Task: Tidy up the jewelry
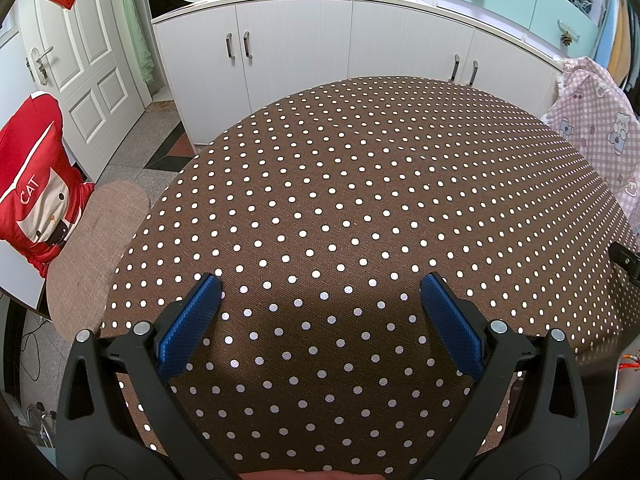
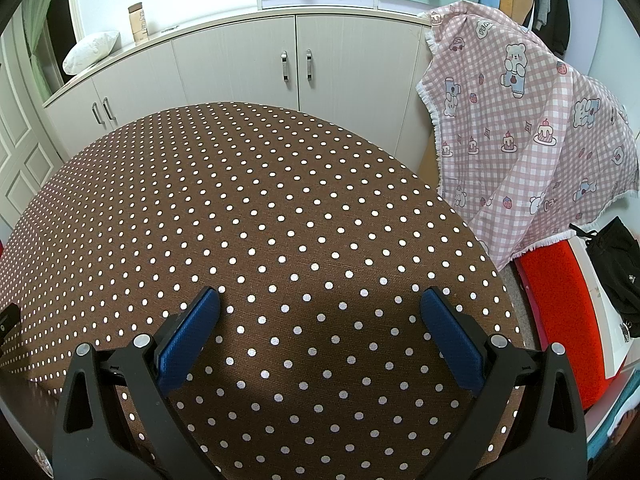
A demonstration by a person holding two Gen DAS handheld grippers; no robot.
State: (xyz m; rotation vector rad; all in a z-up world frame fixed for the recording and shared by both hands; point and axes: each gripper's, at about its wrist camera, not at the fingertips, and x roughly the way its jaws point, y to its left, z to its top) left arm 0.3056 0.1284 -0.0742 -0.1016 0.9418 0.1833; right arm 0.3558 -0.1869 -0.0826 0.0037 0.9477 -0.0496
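As far as both wrist views show, nothing has started: left gripper (image 1: 320,284) and right gripper (image 2: 320,298) each hover over the polka-dot bench (image 1: 360,184) with jaws spread wide and nothing between the blue pads (image 2: 188,336). Jewelry itself is barely in view; the only candidate is a few coloured beaded strands (image 1: 624,368) on something pale at the bench's near right edge in the left wrist view, too small and clipped to name for sure. No tray, box or stand for sorting shows up anywhere on the bench. A black part (image 1: 626,258) pokes in at the right edge of the bench in the left view, likely the other gripper, can't confirm. Beyond the bench: white cabinets (image 2: 296,64); off its right side, a pink checked cloth (image 2: 520,128). My read: progress is zero, both grippers are free, and the whole job remains, starting with turning toward those strands at the near right edge to find the items.
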